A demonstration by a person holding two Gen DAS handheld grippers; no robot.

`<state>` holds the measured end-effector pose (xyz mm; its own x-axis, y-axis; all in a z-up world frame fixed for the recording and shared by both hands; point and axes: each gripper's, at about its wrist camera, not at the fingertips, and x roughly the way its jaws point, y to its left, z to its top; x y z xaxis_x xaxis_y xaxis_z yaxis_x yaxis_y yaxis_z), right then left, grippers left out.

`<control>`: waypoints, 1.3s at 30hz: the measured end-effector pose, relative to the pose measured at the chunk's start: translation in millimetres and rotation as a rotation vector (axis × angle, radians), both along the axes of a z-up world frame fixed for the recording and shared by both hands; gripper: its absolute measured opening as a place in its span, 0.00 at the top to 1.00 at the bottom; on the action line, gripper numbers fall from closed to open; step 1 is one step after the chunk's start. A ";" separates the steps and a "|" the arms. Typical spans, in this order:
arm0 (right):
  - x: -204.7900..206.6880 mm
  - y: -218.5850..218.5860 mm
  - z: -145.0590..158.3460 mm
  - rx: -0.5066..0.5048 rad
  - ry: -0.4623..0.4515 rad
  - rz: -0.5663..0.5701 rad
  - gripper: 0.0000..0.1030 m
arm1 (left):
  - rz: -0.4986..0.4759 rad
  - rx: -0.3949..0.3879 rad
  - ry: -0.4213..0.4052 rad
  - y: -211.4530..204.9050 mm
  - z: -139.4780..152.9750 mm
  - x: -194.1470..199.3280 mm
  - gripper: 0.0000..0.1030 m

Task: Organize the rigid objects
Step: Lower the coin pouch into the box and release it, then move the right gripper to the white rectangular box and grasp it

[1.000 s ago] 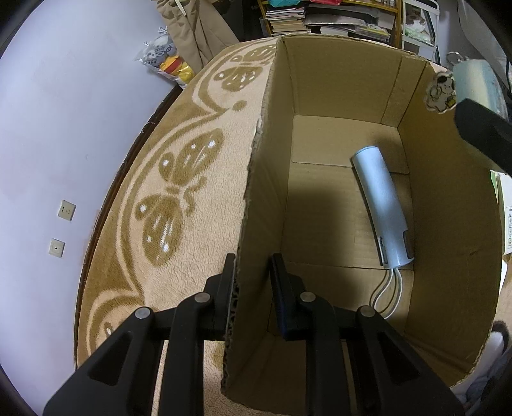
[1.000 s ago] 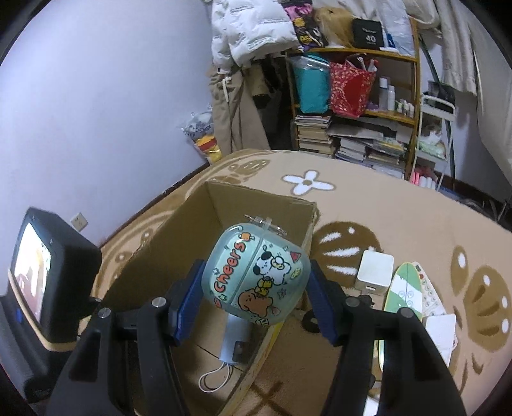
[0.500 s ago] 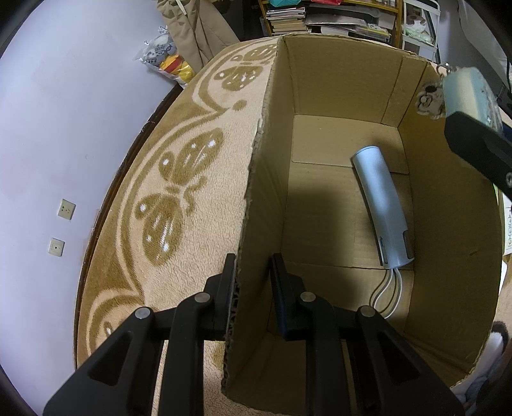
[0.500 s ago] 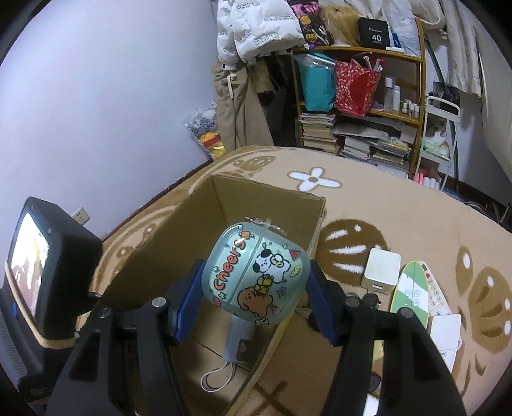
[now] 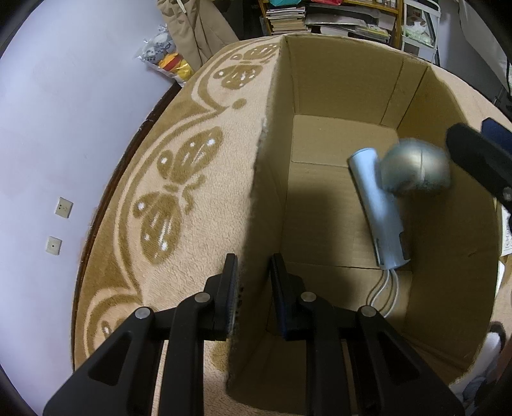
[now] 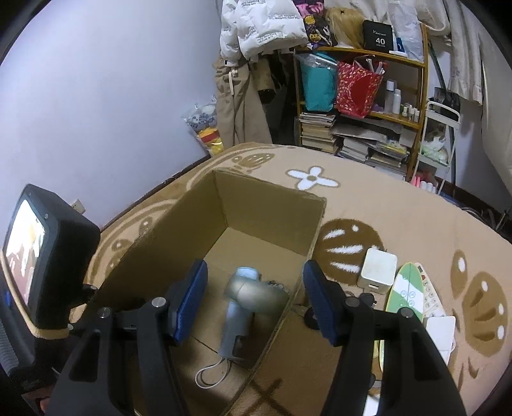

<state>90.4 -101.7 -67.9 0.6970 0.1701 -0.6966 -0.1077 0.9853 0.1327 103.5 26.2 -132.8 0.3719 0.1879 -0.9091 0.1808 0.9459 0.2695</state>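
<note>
The left claw (image 5: 252, 281) pinches the cardboard box (image 5: 339, 80) wall; the right claw (image 6: 254, 300) gapes wide, empty, above the blurred round case (image 6: 256, 296) inside.

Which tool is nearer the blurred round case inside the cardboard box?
Right. The open right tool hangs directly above the blurred round case; the left tool grips the cardboard box wall opposite.

1. A lived-in room of a home: a beige patterned carpet (image 6: 400, 224) covers the floor.
2. A wooden shelf (image 6: 412, 121) holds stacked books (image 6: 316, 128), bags and bottles.
3. A puffy white jacket (image 6: 262, 25) hangs by the lilac wall (image 6: 112, 96).
</note>
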 end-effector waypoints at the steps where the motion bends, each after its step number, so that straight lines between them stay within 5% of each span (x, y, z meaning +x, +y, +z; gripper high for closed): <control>1: -0.5 -1.6 1.0 -0.003 -0.001 -0.006 0.31 | -0.002 0.000 0.000 -0.1 -0.1 -0.4 0.80; 4: -4.5 -8.8 5.5 -0.014 -0.010 -0.035 0.22 | 0.000 0.000 0.001 -0.5 0.3 -0.2 0.80; 14: -17.9 -44.1 9.0 -0.009 0.037 -0.141 0.18 | 0.003 -0.001 0.001 -0.9 2.5 0.4 0.80; 39: -55.5 -99.7 -57.0 0.045 0.393 -0.383 0.18 | -0.006 0.011 -0.003 -3.4 0.9 -0.7 0.81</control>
<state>35.0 -201.4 -124.9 0.4041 -0.0090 -0.9147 0.3232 0.9368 0.1336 102.8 22.8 -131.9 0.3757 0.1955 -0.9059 0.1859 0.9417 0.2803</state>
